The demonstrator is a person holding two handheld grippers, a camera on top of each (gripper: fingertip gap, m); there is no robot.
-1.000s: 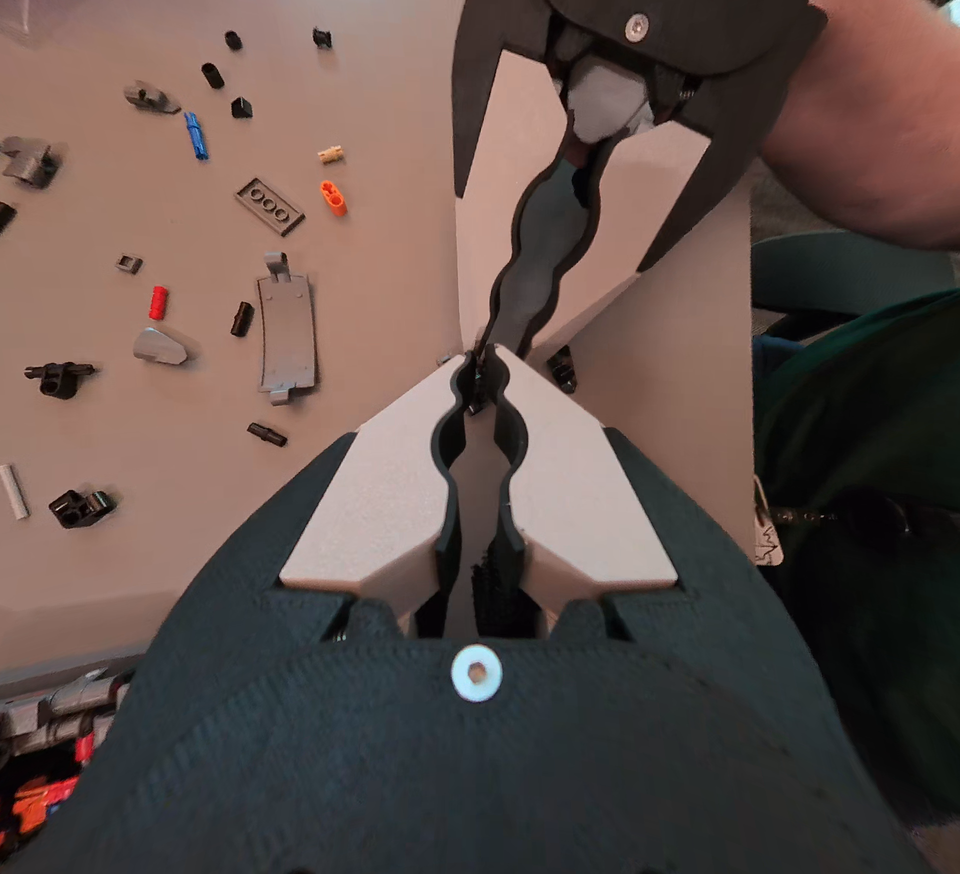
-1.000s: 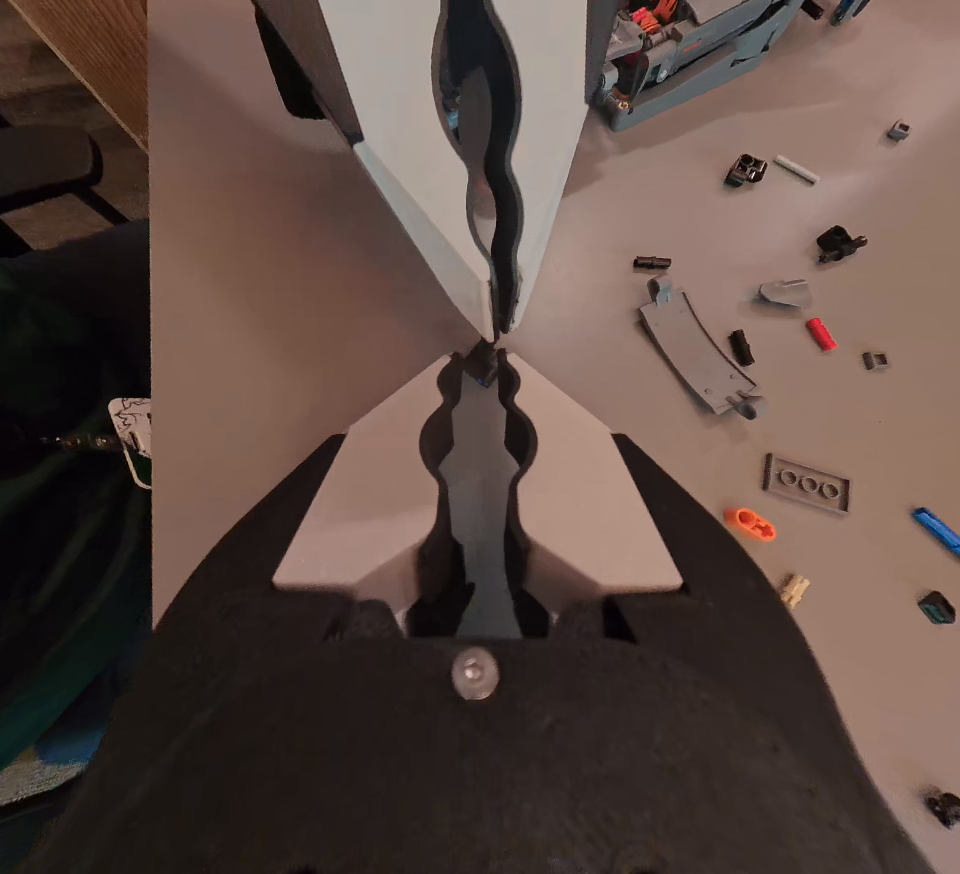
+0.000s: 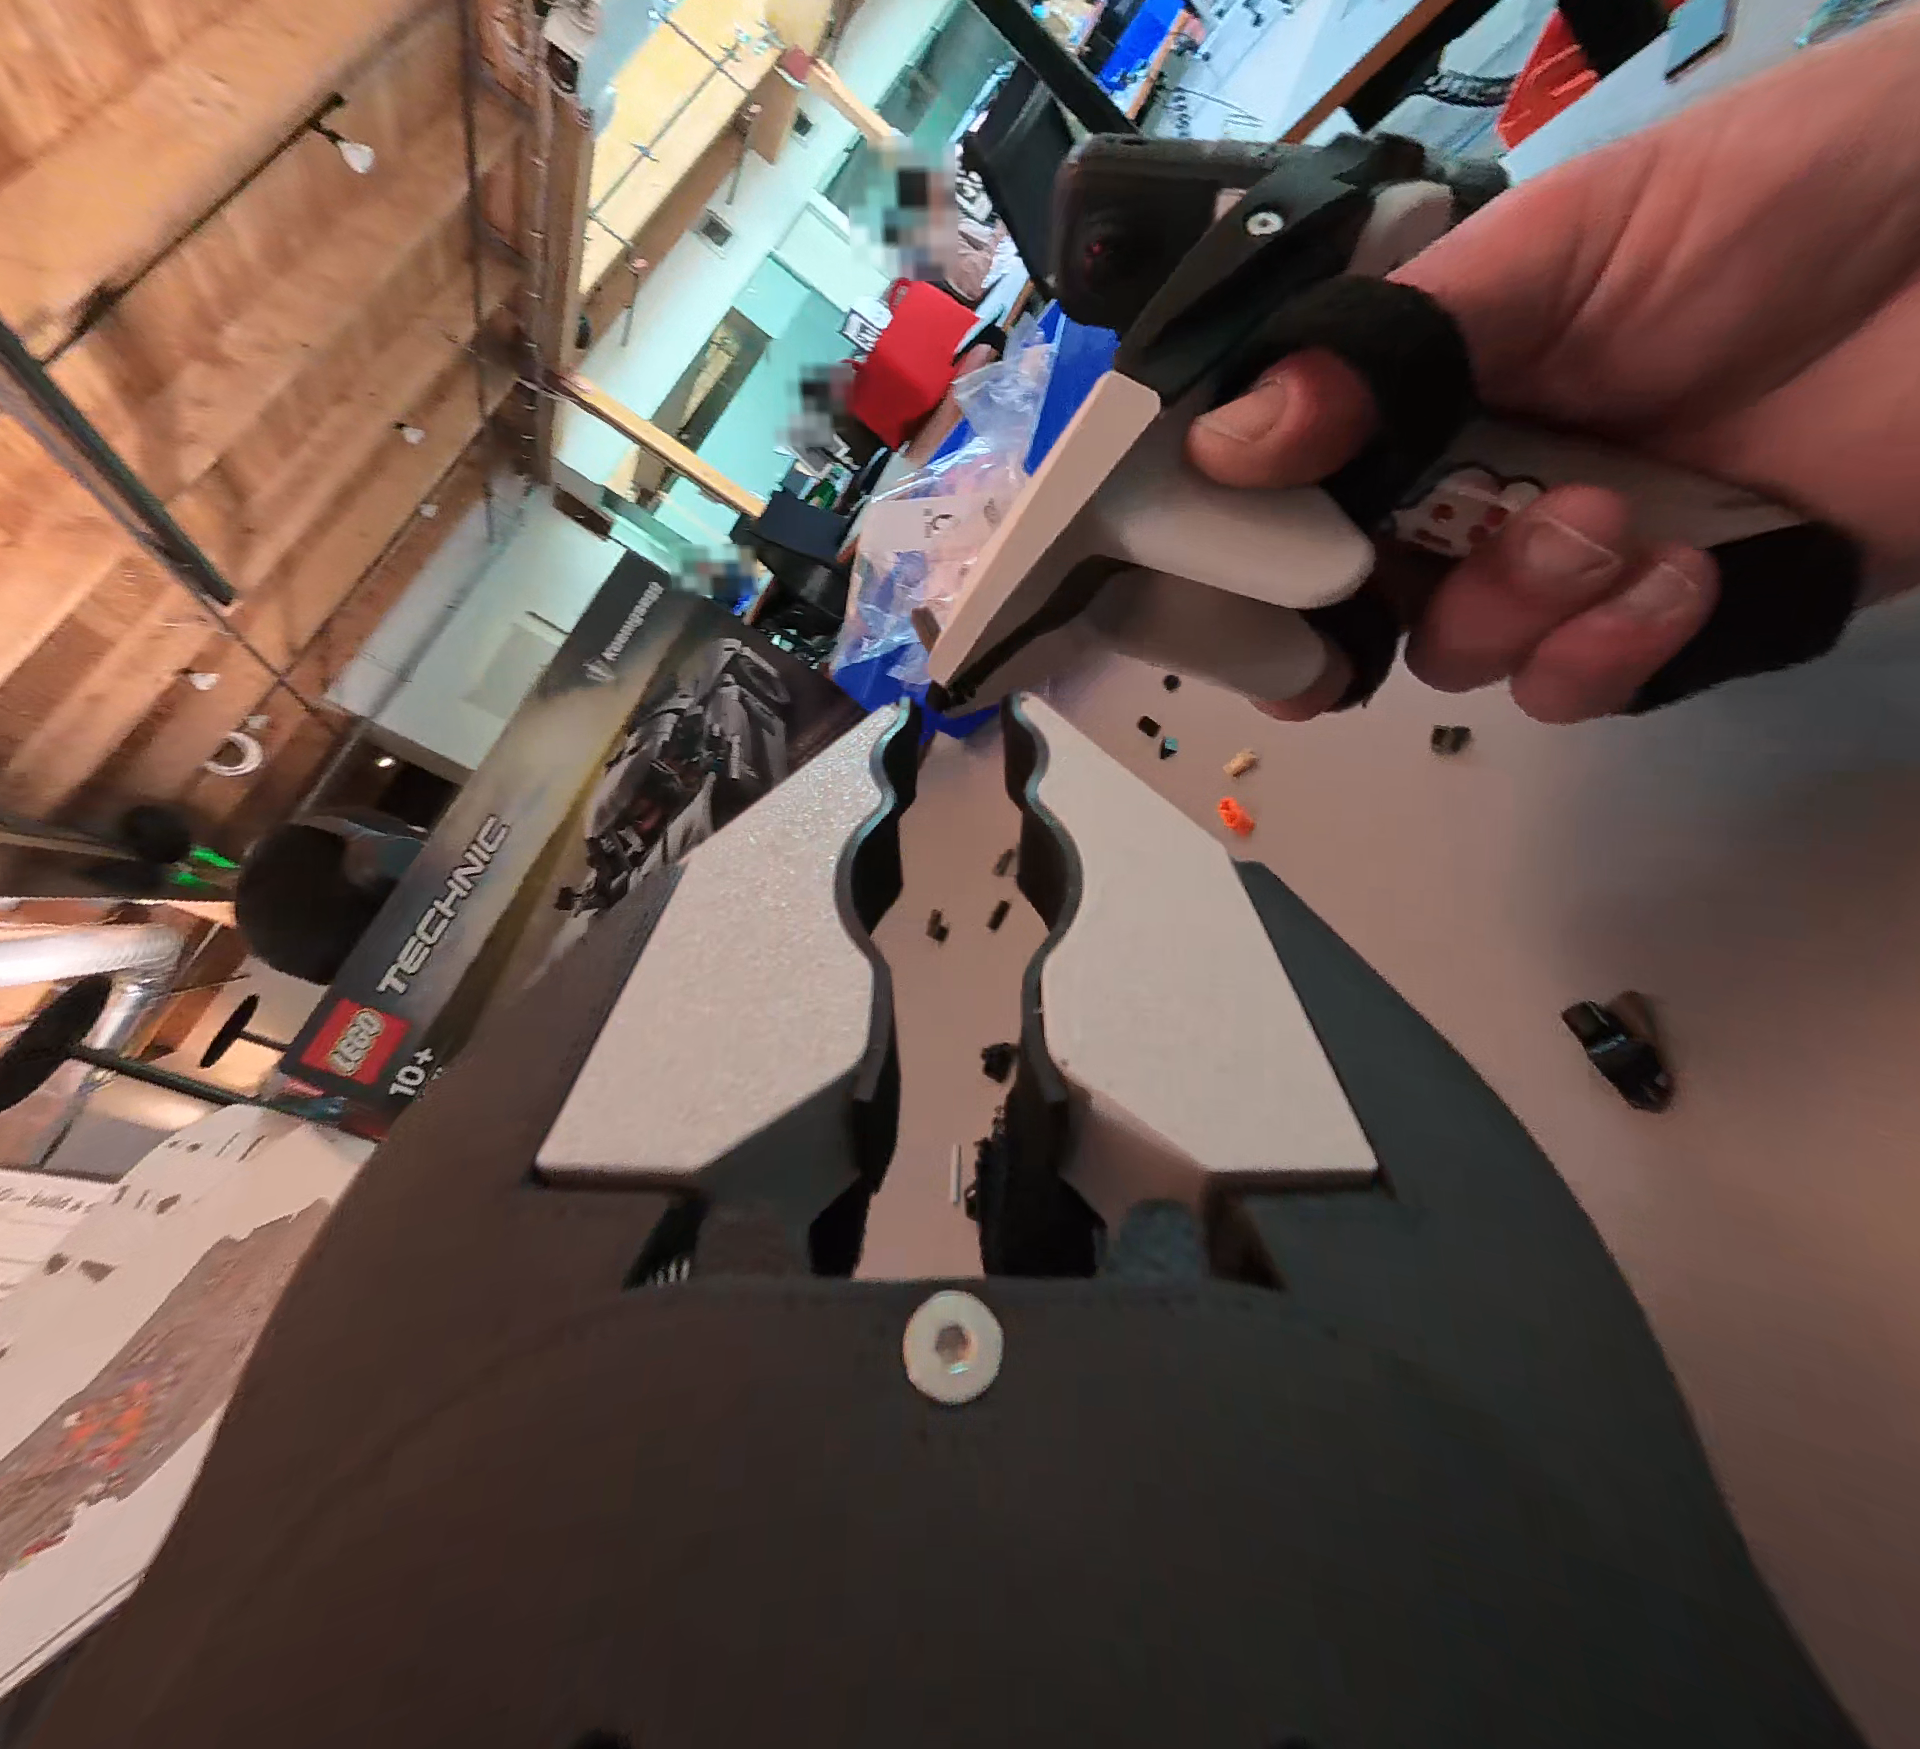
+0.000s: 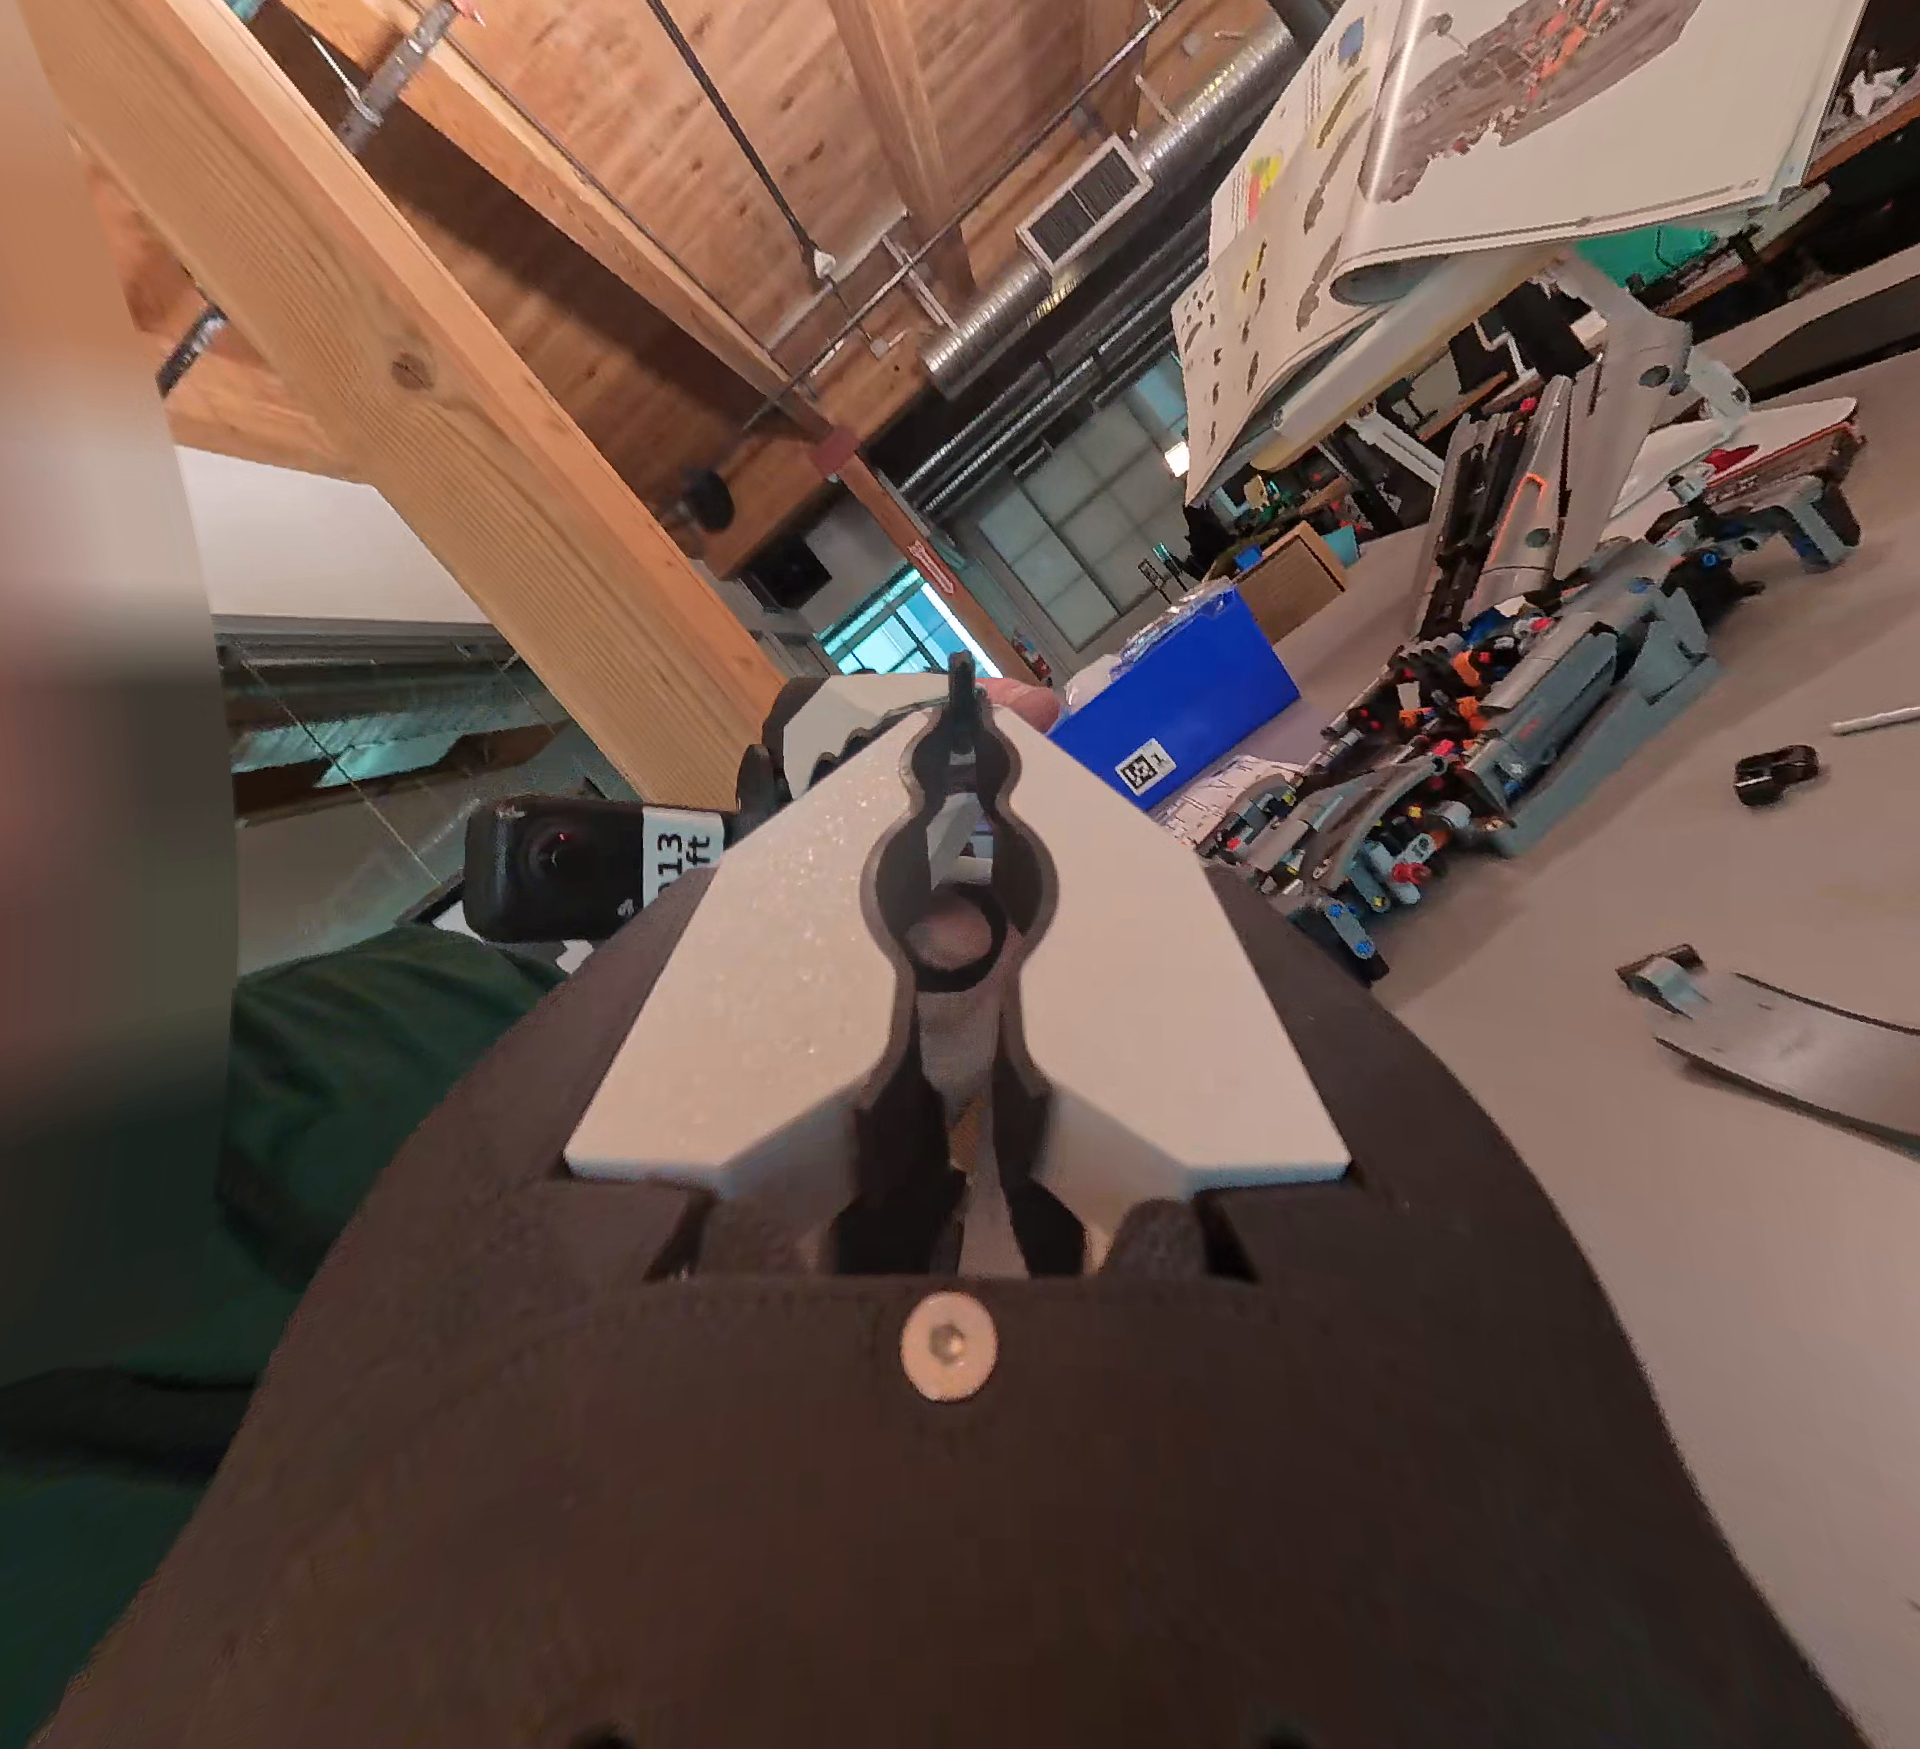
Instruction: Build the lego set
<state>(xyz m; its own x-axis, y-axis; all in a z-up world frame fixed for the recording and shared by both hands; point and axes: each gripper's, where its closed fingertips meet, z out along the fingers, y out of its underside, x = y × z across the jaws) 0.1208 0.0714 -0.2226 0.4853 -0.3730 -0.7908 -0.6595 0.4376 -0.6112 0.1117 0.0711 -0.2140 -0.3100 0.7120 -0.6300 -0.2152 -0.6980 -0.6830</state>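
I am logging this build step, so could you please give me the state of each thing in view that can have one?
Left gripper: open, nothing between its fingers.
Right gripper: shut on small black lego pin, which sticks out past the tips.
Grey lego model: partly built, standing on the grey table.
White instruction booklet: open, propped on a stand.
Curved grey lego panel: loose, lying flat.

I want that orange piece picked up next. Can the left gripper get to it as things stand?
Probably yes: the left gripper is open and empty, and the orange piece lies alone on the table, just right of its fingertips.
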